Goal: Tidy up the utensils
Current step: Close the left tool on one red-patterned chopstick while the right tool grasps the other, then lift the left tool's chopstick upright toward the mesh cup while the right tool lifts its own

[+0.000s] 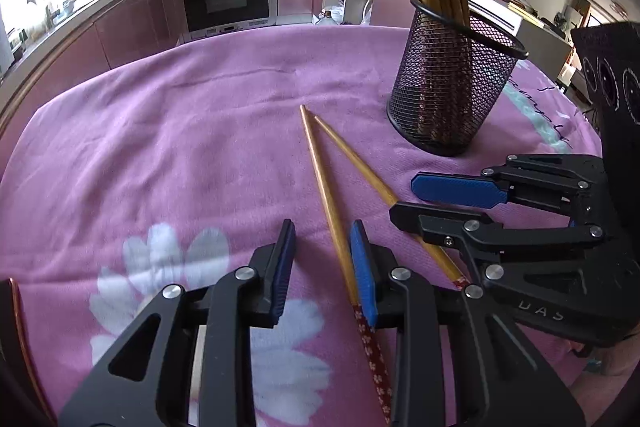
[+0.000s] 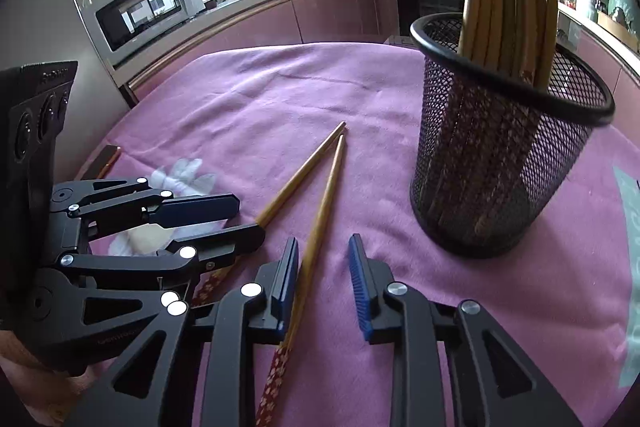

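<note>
Black tongs (image 1: pixel 406 201) housing lettered "DAS", bamboo chopsticks (image 1: pixel 320 167), mesh holder (image 1: pixel 452 87)

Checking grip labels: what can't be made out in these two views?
- Left wrist view: right-hand wooden chopstick passes under the right hand-held gripper; contact hidden.
- Right wrist view: other wooden chopstick hidden behind the left hand-held gripper.
- Black mesh cup: chopstick count unclear.
</note>
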### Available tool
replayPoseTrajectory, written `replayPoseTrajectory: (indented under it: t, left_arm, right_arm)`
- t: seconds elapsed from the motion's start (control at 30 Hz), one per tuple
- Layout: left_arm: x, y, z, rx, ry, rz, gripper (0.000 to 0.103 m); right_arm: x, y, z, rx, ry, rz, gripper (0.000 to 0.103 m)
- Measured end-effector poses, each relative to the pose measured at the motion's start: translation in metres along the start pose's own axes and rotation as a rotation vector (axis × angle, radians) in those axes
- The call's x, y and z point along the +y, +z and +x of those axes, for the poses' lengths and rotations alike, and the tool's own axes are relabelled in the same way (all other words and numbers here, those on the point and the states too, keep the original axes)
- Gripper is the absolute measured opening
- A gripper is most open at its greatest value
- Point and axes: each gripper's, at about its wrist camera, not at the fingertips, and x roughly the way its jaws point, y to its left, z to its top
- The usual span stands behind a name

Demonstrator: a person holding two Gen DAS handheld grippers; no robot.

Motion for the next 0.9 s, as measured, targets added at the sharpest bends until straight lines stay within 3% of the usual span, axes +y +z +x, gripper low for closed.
replayPoseTrajectory:
  t: [0.13,0.5,0.67,0.9]
  left_arm:
    - [0.003,0.005,0.004,-0.002,0.005,-0.019,0.02]
    - [0.004,0.016,0.014,-0.007,0.016,-0.041,0.019]
    - [0.003,0.017,0.015,-0.015,0.025,-0.06,0.01]
    - [0.001,0.012,0.011,-0.021,0.007,-0.079,0.008]
  right_arm:
    - [-0.001,0.003,0.003,-0.001,-0.019,-0.006,0.017]
    - [-0.002,0.008,0.007,-0.004,-0.027,0.016,0.015]
    - [-0.006,0.007,0.006,-0.01,-0.026,0.042,0.007]
    - [-0.011,0.005,-0.001,-0.027,-0.005,0.065,0.005]
